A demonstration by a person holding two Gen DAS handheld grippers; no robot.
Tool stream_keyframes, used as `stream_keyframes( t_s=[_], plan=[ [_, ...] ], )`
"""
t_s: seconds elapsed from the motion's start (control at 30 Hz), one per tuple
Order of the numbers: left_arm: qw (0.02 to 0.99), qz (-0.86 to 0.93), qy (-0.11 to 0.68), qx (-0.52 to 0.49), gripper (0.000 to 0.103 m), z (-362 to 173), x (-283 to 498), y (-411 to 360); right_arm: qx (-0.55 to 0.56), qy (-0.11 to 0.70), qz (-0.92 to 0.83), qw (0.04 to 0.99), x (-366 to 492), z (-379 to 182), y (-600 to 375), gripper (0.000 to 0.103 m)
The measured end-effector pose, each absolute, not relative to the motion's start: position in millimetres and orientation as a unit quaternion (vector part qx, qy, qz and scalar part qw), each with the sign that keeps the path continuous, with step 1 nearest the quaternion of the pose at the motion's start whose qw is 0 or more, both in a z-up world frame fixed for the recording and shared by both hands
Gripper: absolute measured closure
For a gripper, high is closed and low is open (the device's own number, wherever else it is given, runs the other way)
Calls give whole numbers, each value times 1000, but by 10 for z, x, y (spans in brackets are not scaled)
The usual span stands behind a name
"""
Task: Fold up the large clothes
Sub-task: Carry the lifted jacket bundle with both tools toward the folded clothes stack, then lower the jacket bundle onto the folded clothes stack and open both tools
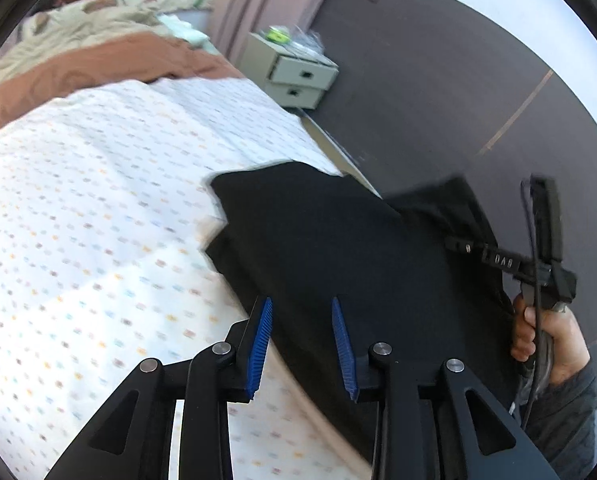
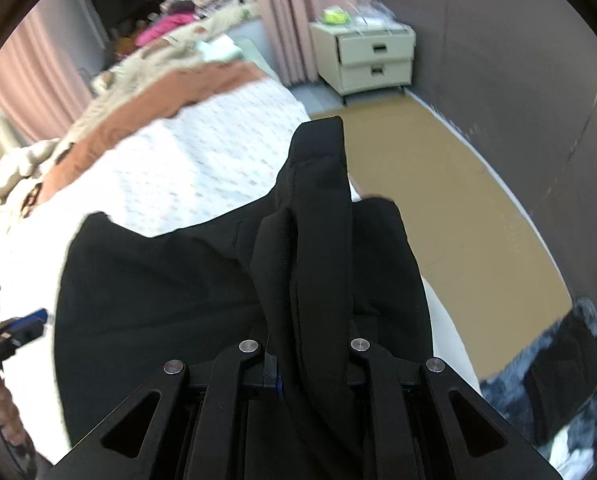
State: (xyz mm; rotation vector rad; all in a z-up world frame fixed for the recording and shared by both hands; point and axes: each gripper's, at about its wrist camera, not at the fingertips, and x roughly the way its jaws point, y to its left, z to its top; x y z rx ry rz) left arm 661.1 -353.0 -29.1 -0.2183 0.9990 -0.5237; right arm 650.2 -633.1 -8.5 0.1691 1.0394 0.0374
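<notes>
Now the black garment [image 1: 338, 240] lies on the bed [image 1: 98, 220] near its right edge, over the dotted white sheet. Left tongs [image 1: 302, 348] are spread, blue pads [image 1: 260, 348] clear of the cloth. Right tongs [image 2: 310, 364] are pinching a bunched fold of the garment, lifting it.

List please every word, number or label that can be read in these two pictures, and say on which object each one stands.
"DAB", as far as it can be read: pale raised letters on the black body of the right gripper, seen sideways in the left wrist view; blur makes the reading uncertain.
No other text is readable: the items on top of the nightstand are too small and blurred, and the black garment shows no print.
</notes>
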Motion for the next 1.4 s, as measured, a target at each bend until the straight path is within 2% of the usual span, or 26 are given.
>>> stream_keyframes(
  t_s=[0.07,0.1,0.13,0.2,0.27,0.3,0.33,0.4,0.57,0.8,1.07,1.1,1.13,1.17,1.27,1.4],
  plan=[
    [842,-238,472,-109,69,-314,6673,-3421,79,510,-12,857,6526,-209,-6419,86],
    [842,-232,474,-110,69,-325,6696,-3385,70,514,-28,854,6550,-242,-6448,78],
    [841,-229,477,-113,69,-342,6724,-3365,61,518,-46,852,6561,-269,-6475,64],
    [840,-231,477,-119,69,-338,6743,-3336,59,520,-80,849,6513,-251,-6548,53],
    [841,-236,474,-114,65,-329,6731,-3352,60,502,-105,856,6351,-55,-6625,48],
    [841,-239,472,-113,53,-314,6717,-3364,58,492,-118,861,6246,41,-6664,42],
    [842,-242,469,-114,36,-323,6739,-3363,60,482,-124,865,6140,115,-6702,35],
    [844,-250,459,-122,21,-318,6724,-3362,74,466,-120,873,5901,234,-6773,30],
    [835,-262,470,-118,20,-362,6758,-3494,105,445,-143,878,5224,384,-6950,29],
    [832,-261,479,-101,20,-466,6791,-3660,190,433,-159,867,4361,134,-7132,29],
    [838,-232,485,-89,20,-559,7109,-3907,281,421,-140,851,4237,-370,-7291,29],
    [839,-228,486,-90,20,-575,7154,-3933,287,415,-138,852,4258,-403,-7303,35],
    [838,-226,487,-92,20,-593,7202,-3958,294,410,-135,853,4290,-434,-7319,55],
    [840,-222,486,-93,19,-611,7252,-3981,303,406,-129,852,4325,-477,-7337,65],
    [853,-194,478,-74,18,-668,7378,-4057,305,398,-133,855,4381,-538,-7363,89],
    [861,-173,475,-58,18,-781,7512,-4121,302,384,-138,862,4378,-606,-7376,94]
  ],
)
